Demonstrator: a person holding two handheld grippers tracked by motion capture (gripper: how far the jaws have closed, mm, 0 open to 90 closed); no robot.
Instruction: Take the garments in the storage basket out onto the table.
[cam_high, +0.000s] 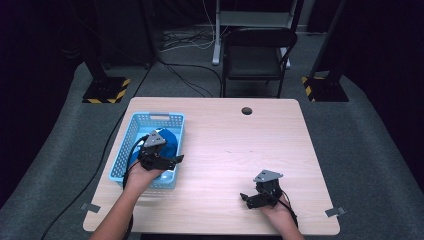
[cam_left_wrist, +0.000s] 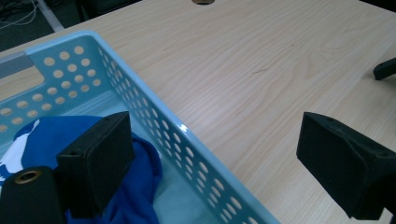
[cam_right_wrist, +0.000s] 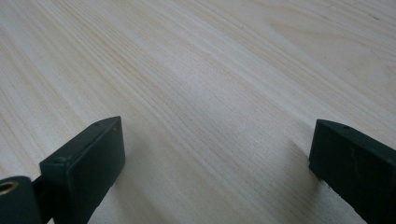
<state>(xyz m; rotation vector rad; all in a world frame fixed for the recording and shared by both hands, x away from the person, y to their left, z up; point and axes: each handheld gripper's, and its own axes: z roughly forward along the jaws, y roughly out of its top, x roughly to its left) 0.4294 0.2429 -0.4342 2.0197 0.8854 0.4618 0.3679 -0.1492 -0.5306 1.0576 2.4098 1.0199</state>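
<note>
Looking down on a pale wooden table (cam_high: 235, 150), we hold a gripper in each hand. The work appears to be putting a blue cloth (cam_high: 167, 141) into a light blue perforated basket (cam_high: 131, 131) at the table's left side, and we judge that step largely done: the cloth lies bunched inside the basket, towards its near half, with a patch of white showing on it in the left gripper view.

Our left gripper (cam_high: 172, 160) hangs over the basket's near right corner, its jaws spread wide and holding nothing. In the left gripper view, one jaw sits above the cloth (cam_left_wrist: 140, 177) and the other above bare wood, with the basket wall (cam_left_wrist: 154, 116) running between them. Whether that jaw touches the cloth, we cannot tell.

Our right gripper (cam_high: 248, 198) rests low near the table's front right, well apart from the basket, jaws also wide and empty over bare wood (cam_right_wrist: 201, 93).

What seems left is only to draw the left gripper away, minding the basket wall beneath it.

Beyond the table stand a black folding chair (cam_high: 257, 52), loose cables on grey carpet, and two stand bases with yellow and black stripes. A round cable hole (cam_high: 246, 110) sits near the table's far edge. Nothing lies between the grippers.
</note>
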